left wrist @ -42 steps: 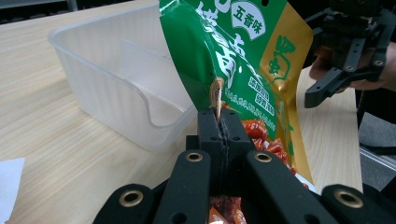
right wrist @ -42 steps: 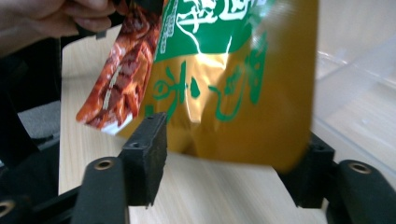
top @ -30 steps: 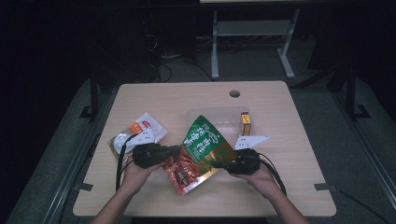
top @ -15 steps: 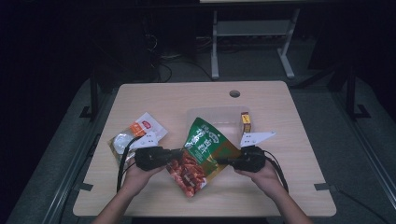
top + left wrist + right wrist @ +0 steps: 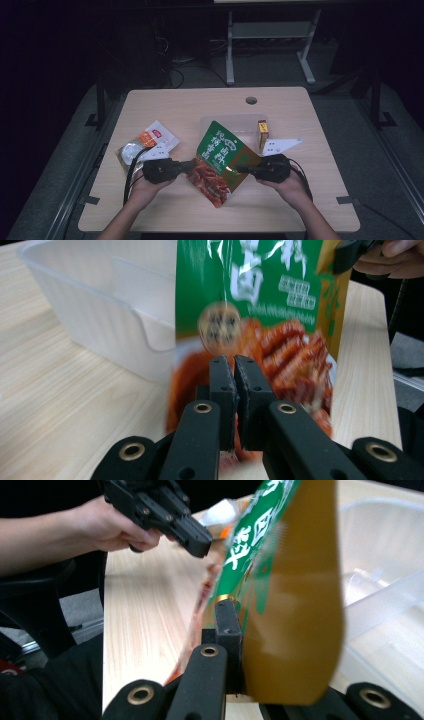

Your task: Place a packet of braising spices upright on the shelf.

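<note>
Here, both forearms are reaching in over the worktop (image 5: pixel 300 210), the left claw (image 5: pixel 190 166) and right claw (image 5: pixel 239 170) each clenching an opposite edge of a green snack pouch (image 5: pixel 220 160), holding it just before a clear plastic container (image 5: pixel 235 125).

In the left gripper view the printing on the green snack packet (image 5: pixel 260 305) is blurred, its top runs off the upper edge, and its bottom edge is hidden behind the left gripper (image 5: pixel 234 365). In the right gripper view the packet's brown back (image 5: pixel 295 605) hides one of the right gripper's fingers, so only one finger (image 5: pixel 227 625) shows. The clear plastic tub (image 5: pixel 235 122) is partly covered by the packet in the high view. The small yellow box (image 5: pixel 263 134) there is too small to read.
</note>
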Demonstrator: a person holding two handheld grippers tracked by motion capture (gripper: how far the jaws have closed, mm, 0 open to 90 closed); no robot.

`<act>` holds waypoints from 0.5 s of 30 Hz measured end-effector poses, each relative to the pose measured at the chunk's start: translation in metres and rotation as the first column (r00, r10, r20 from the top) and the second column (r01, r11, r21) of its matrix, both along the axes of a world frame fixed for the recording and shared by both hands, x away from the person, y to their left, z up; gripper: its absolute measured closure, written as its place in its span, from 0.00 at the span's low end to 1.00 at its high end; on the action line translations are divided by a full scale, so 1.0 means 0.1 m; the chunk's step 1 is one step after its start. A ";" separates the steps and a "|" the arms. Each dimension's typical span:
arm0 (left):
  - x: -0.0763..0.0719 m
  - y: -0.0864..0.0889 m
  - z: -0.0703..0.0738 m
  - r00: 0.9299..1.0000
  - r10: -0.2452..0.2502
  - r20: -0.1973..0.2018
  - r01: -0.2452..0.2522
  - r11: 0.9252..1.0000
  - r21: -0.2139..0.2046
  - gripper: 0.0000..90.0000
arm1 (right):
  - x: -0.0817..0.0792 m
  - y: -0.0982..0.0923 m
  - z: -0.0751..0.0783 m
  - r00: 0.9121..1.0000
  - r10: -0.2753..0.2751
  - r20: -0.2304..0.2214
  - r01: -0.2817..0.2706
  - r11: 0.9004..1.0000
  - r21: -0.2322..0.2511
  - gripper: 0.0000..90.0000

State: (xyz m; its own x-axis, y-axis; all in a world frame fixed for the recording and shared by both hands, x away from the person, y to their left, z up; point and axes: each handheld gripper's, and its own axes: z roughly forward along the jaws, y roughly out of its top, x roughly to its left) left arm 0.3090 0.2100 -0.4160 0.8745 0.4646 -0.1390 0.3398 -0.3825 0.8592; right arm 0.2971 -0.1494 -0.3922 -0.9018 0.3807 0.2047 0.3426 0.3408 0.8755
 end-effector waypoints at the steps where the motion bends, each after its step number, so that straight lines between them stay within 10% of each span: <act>1: 0.00 0.00 0.00 1.000 0.001 0.002 -0.001 1.000 -0.001 0.93 | 0.00 -0.01 0.02 1.000 -0.005 0.011 0.005 1.000 -0.003 1.00; 15: -0.01 0.07 -0.09 1.000 -0.015 -0.016 0.017 0.995 0.099 0.65 | -0.04 -0.04 0.24 0.998 0.028 0.062 -0.026 0.999 -0.041 1.00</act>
State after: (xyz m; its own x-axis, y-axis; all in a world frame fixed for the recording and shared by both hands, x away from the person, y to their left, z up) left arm 0.3081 0.2165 -0.4250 0.8802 0.4626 -0.1063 0.3454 -0.4707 0.8119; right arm 0.2932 -0.1531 -0.3680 -0.9224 0.3627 0.1329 0.2779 0.3843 0.8804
